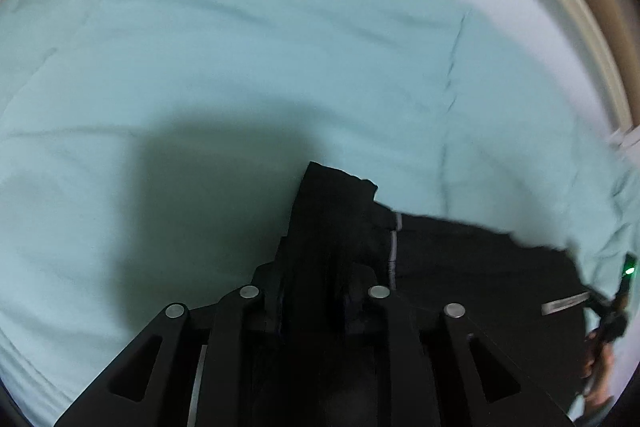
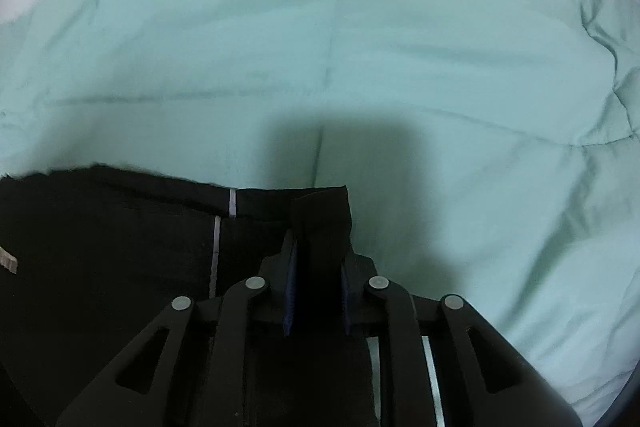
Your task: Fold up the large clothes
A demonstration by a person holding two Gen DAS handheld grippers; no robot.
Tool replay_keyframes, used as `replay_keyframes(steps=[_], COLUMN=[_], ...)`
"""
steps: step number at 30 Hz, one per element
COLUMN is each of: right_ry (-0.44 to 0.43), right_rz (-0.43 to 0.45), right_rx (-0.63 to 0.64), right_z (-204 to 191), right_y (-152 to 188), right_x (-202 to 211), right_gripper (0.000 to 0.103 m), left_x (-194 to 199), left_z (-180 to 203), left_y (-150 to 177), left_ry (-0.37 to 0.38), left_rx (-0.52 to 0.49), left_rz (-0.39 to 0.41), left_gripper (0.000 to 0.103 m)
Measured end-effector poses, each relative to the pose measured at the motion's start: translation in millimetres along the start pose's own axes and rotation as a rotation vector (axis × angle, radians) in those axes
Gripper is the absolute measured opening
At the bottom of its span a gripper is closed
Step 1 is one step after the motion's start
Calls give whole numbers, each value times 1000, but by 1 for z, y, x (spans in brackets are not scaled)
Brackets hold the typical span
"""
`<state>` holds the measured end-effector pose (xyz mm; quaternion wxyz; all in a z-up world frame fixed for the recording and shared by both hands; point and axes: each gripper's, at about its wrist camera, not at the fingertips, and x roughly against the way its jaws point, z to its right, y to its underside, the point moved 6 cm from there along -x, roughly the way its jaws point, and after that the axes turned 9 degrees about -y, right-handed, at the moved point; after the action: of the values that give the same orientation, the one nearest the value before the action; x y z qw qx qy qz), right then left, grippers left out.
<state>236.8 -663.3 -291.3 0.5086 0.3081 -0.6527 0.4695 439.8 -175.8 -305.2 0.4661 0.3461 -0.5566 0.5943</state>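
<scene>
The black garment lies in the lower right of the left wrist view and the lower left of the right wrist view, spread over a mint-green quilted comforter that fills the rest of both frames. A thin pale stripe crosses its upper hem, and a small grey label shows near the right edge of the left view. You have each end of that upper edge pinched: the left gripper, at the bottom centre of its view, has its jaws nearly closed on a bunched corner of the black cloth, and the right gripper is likewise almost closed with a fold of the same cloth standing up between its blue pads. I'd say you are early in the job; both corners are secured, but no fold looks made yet, and carrying that edge across, then smoothing and folding again, is left. A pale bed frame curves along the upper right
</scene>
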Motion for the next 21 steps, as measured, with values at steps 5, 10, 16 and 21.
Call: replay_keyframes(steps=[5,10,16,21], right_ry=[55,-73,-112,-185], right_rz=[-7,54,173,197], right_rx=[25,-41,-8,-6], right_z=[1,10,-3,-42], right_y=[0,9,36,63], right_x=[3,51,134,165], right_gripper=[44,50,74,74], left_x=[-1,32,93,144], left_z=[-8,-31,-61,-50], left_y=[-4,1,-5,24], left_ry=[31,85,145,145], left_rx=[3,96,190,146], left_rz=[-60,-32,69,147], left_gripper=[41,53,57,58])
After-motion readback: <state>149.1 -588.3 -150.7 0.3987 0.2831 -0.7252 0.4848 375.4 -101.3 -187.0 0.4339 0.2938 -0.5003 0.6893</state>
